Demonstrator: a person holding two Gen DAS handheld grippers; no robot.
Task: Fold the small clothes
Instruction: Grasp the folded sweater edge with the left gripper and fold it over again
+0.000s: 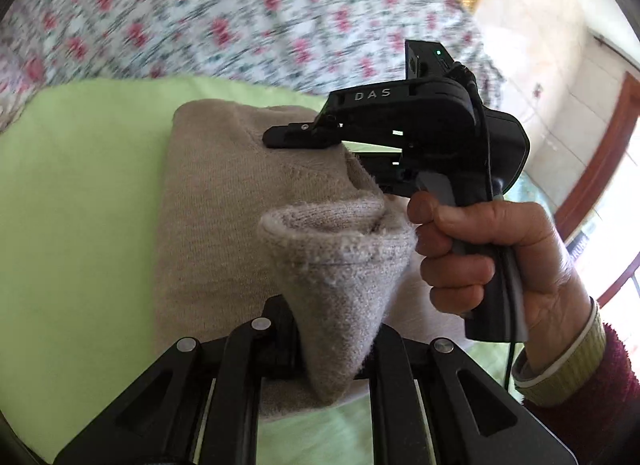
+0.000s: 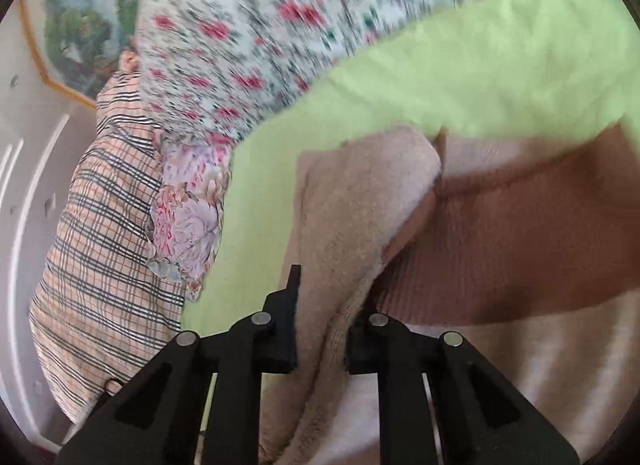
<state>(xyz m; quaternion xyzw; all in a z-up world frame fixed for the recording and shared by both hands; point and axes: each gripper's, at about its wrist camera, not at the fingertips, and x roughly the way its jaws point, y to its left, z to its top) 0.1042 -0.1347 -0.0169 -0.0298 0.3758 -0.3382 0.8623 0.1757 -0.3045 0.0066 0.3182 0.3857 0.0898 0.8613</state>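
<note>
Two grippers are sharing one beige knit garment, which is lying on a lime-green sheet spread over a bed. Seen from the left wrist, the garment is running lengthwise away from the camera, its long axis pointing toward the floral bedspread beyond the sheet's far edge, and its far end is looking rounded, as if already doubled over.

The left gripper is pinching a loose flap at the garment's near end, its jaws pressed together on the wool so that the flap is standing up in a cone above the flat body. To the right of the garment, the right gripper is reaching across its far half, held by a hand in a maroon sleeve. In the right wrist view the right gripper's jaws are closing on a thick ridge of the same knit, which is filling the gap between them.

Both corners are probably being raised together so that one edge can be carried over the rest of the garment in a fold. Left of the garment in that view, past the sheet's edge, a plaid pillow is resting against the bedspread.
</note>
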